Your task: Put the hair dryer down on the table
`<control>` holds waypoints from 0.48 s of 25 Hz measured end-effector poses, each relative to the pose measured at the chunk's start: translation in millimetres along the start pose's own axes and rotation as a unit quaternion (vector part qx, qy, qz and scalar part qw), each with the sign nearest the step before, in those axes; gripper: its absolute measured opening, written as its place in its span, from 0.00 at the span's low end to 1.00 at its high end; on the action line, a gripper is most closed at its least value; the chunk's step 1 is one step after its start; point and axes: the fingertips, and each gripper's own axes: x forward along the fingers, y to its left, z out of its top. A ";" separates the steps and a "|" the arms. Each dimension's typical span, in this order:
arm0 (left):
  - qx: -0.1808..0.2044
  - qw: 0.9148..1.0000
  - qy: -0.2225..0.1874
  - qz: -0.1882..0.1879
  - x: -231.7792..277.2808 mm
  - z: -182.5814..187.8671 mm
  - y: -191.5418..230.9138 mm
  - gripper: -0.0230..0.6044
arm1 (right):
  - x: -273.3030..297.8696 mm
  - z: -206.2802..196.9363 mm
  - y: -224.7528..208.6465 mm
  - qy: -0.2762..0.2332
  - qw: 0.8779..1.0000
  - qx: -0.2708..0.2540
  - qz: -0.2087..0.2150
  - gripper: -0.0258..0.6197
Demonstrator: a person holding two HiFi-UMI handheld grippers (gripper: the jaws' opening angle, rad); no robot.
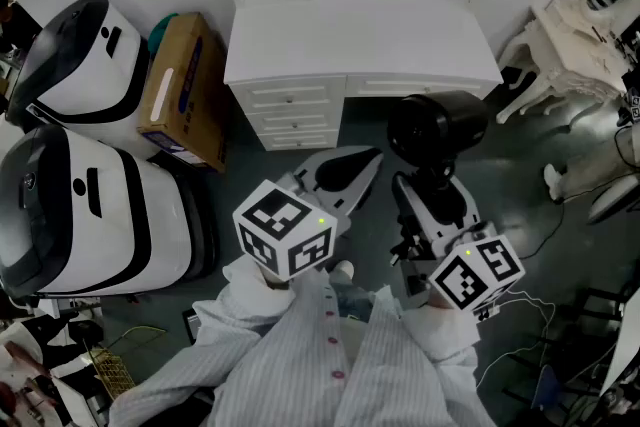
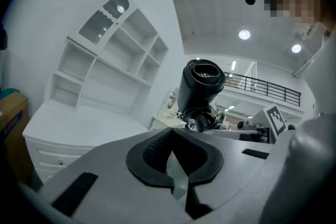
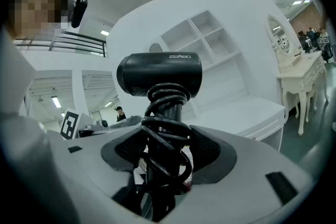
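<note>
While tight in right fingers (image 3: pixel 210 150), hair dryer (image 3: pixel 160 74), lettering unclear; left fingers (image 2: pixel 151 153) closed.

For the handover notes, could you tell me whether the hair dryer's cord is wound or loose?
Wound: the cord coils around the handle of the hair dryer, clamped in the jaws of the right gripper.

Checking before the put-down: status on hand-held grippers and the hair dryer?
Right hand-held gripper shut on hair dryer handle, cord wound round it. Left hand-held gripper shut, empty. Hair dryer aloft, white table ahead.
</note>
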 end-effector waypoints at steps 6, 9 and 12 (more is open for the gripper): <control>0.010 1.000 0.005 -0.004 1.5 5.4 0.9 0.05 | 0.1 7.1 -1.9 -0.007 1.000 0.000 -0.010 0.43; 0.013 1.000 0.007 -0.003 2.1 6.7 1.4 0.05 | -0.7 11.3 -5.1 -0.013 1.000 0.007 -0.011 0.43; 0.016 1.000 0.005 0.002 2.2 8.6 -0.9 0.05 | -5.5 14.8 -8.8 -0.014 1.000 0.007 -0.010 0.43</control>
